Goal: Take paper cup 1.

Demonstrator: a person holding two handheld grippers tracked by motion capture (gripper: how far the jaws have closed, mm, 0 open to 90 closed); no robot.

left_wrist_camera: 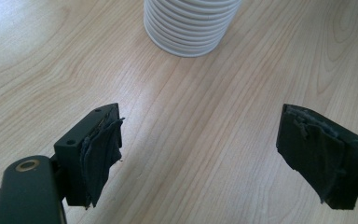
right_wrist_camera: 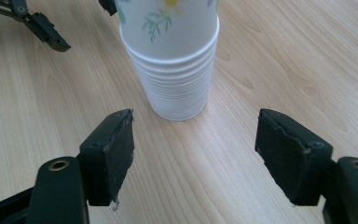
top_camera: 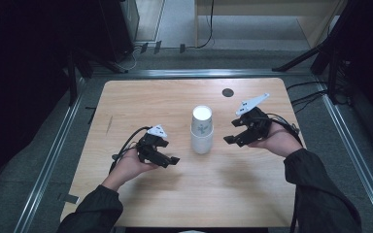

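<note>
A stack of white paper cups stands upside down in the middle of the wooden table; the outer cup bears a small flower print. My left gripper hovers low to the left of the stack, its jaws open with nothing between them. In the left gripper view the ribbed rims of the cup stack lie ahead of the left gripper. My right gripper is held to the right of the stack, pointing at it, jaws open and empty. The right gripper view has the cup stack just beyond the right gripper.
A small dark round disc sits in the table near its far edge. Metal rails frame the table on both sides. Cables lie on the floor at the right. The left gripper's tip is seen across the stack.
</note>
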